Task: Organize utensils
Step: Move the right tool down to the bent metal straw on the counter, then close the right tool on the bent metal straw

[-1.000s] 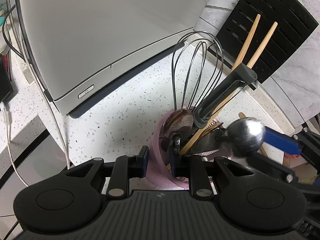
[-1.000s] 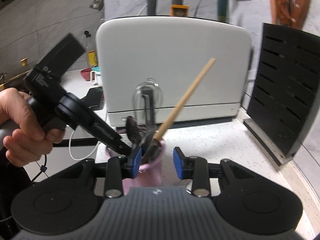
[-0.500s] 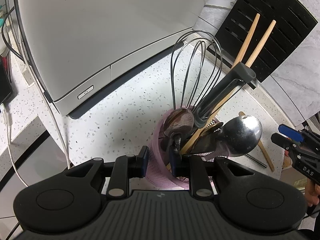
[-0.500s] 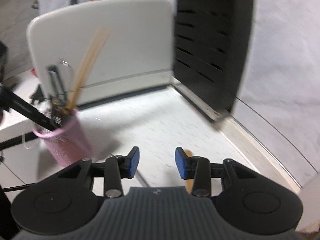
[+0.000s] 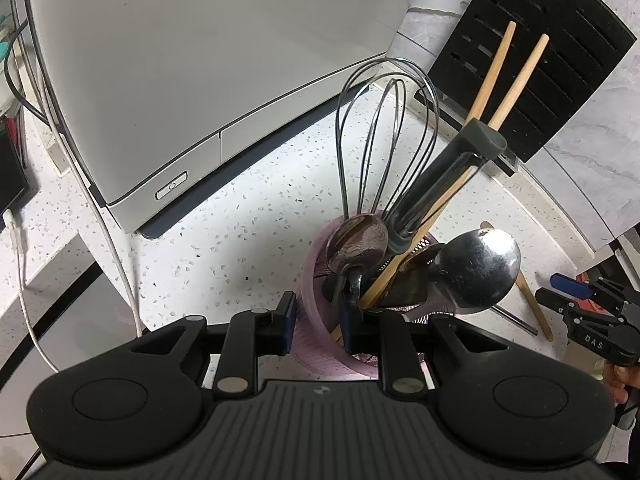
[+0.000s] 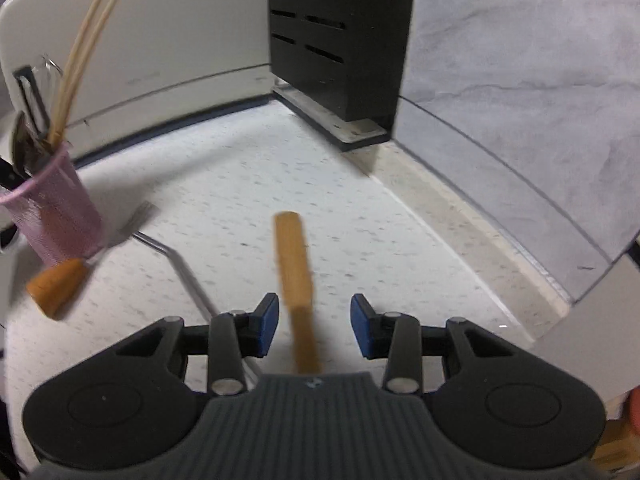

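Firmly holds the pink mesh cup (image 5: 309,280) by its near wall with the left gripper (image 5: 317,322): one blue pad outside the mesh, the other inside, both pressed against it. Keeps the cup upright on the speckled countertop (image 5: 248,232), in front of a white appliance (image 5: 200,60).

Crammed into that cup: a wire whisk (image 5: 384,136), a pair of wooden chopsticks (image 5: 516,76) leaning toward the black slotted knife block (image 5: 532,52), a grey-handled tool (image 5: 440,176), a tablespoon (image 5: 358,242) and a big steel ladle (image 5: 476,272) with its bowl up.

Over on the right side, points the right gripper (image 6: 315,326) down at the counter, jaws apart. Straddles a flat wooden handle (image 6: 292,256) lying on the countertop; neither blue pad touching it, clear gaps on both sides. Nothing gripped there.

Loose on the counter, from the right wrist view: a metal fork (image 6: 160,244) with its tines just beside the foot of the cup, and next to it a blurred orange-brown wooden piece (image 6: 56,288); cannot tell what utensil. Seen at the right edge of the left wrist view, part of a hand (image 5: 616,380).
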### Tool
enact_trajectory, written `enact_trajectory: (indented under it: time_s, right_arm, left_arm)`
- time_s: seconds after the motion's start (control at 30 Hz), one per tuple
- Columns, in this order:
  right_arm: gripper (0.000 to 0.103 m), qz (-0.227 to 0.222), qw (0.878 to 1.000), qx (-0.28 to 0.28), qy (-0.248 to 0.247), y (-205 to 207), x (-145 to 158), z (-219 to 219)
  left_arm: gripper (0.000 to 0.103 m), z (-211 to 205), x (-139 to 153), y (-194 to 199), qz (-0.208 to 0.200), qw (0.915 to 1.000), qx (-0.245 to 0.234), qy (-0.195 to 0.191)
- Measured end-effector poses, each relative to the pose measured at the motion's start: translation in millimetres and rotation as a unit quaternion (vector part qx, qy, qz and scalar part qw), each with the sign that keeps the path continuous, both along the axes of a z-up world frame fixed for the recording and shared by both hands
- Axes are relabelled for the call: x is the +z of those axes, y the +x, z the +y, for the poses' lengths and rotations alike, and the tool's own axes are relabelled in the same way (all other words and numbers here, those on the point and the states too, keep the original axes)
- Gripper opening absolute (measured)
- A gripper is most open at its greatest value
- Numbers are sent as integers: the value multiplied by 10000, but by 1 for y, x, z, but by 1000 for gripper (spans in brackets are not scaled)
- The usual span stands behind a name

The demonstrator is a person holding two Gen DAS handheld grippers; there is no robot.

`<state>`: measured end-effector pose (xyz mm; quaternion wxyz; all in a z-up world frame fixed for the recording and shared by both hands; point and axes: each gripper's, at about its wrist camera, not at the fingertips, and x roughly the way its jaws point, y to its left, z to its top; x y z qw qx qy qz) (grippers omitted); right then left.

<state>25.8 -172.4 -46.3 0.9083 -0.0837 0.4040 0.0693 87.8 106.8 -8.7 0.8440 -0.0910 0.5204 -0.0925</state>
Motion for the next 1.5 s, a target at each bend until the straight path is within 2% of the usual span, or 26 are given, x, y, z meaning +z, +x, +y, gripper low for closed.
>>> enact_trajectory:
  time_s: [0.07,0.23,0.4,0.47,0.5,0.57,0.73,0.8,1.0,1.33,1.43,1.5]
  right_arm:
    - [39,13,9997,213,108,0,-1,8]
    - [38,40,9952,983,-12,-2,-12,45]
    - [31,72,9902,1373,-238,3,-29,64]
    - [20,58,9891,1448,-262,3,-33,65]
    - [9,96,9894,1435,-199,5,-32,62]
    - [3,180,9905,1345,-215,6,-30,61]
    - [3,385,9906,1307,-148,1,-26,63]
    - [3,653,9915,1114,-173,1,-23,59]
    - [4,1171,9835,1334,-338,-17,-18,56]
    - [9,1119,9825,1387,-547,-9,-18,72]
    - [10,1468,9753,1466,-762,2,-17,81]
    - [15,2010,9644,1506,-827,18,-15,88]
  left_arm:
    - [24,0,0,0,-2,10000,-1,5]
    - [24,3,0,0,18,10000,1,-72]
    - [25,7,-1,1,14,9999,-2,-144]
    - [26,7,-1,1,9,9999,3,-152]
    - [26,8,-1,1,8,9999,8,-150]
    - [25,7,-1,1,1,9999,14,-137]
    - [25,4,1,-1,-18,9999,-8,-119]
    - [25,5,1,-2,-20,9999,-4,-126]
    - [25,5,1,-1,-12,9999,13,-122]
    - [25,3,0,0,9,9999,22,-99]
    - [25,3,-3,2,57,9999,54,-116]
    - [25,1,-3,3,47,10000,63,-39]
